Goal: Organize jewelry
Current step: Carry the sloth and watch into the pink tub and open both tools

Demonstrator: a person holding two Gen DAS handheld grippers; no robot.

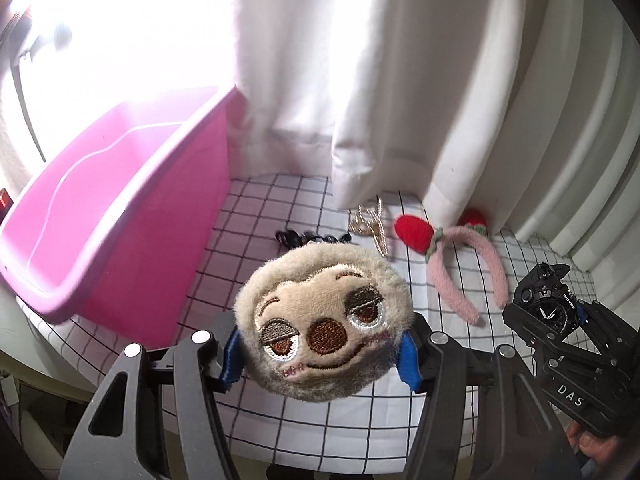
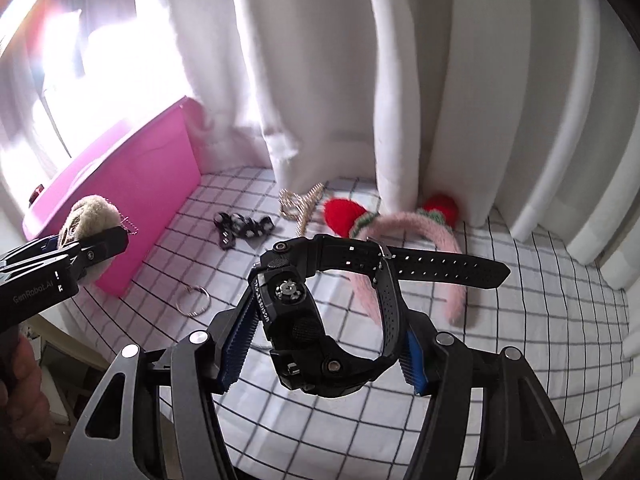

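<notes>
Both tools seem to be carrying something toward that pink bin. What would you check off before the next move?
1. Left tool grips the plush sloth face: ok.
2. Right tool grips the black watch: ok.
3. Pink bin open on top: ok.
4. Bin has room inside: cannot tell, glare.
5. Tools apart from each other: ok.
6. Table items left: headband, gold clip, black hair tie, metal ring: not ok.

We count one pink bin, one plush sloth face, one black watch, one strawberry headband, one gold claw clip, one black hair tie, one metal ring.
</notes>
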